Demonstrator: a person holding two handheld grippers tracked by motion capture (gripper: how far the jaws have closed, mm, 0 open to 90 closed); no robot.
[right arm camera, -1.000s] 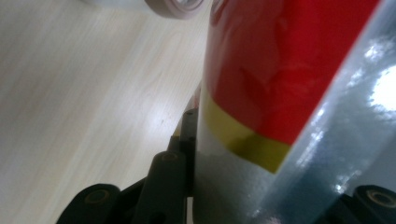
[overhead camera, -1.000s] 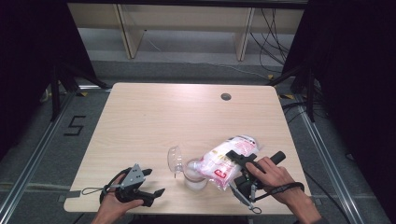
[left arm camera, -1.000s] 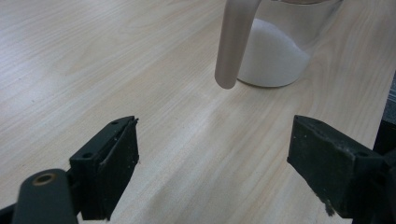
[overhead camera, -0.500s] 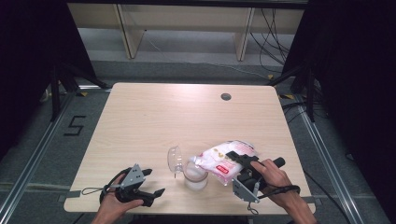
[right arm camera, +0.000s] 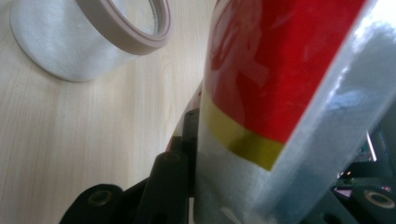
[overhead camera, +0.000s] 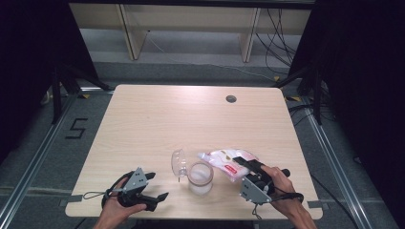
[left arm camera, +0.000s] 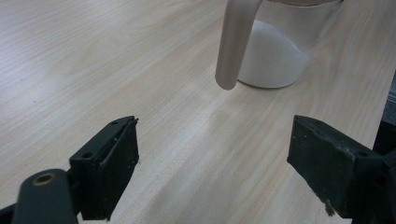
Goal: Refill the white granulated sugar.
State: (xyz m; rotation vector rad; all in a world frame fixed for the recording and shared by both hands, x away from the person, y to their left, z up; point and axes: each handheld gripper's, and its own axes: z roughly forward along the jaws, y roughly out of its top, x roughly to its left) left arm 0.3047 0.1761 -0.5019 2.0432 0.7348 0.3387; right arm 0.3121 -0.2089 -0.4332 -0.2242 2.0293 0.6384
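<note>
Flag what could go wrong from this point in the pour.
The right claw is shut on the bag, whose mouth sits beside the jar rim, so powder may spill onto the table. The left claw is open and apart, so the jar is unsteadied and might tip if nudged.

Bright tabletop, dark surroundings, blurred close-ups

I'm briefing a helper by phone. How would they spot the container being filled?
On the wooden table, look at the near edge, between the two hands. The jar stands upright beside the red-and-white bag: clear, part full of white powder, with a beige rim and an open lid hanging at its left.
</note>
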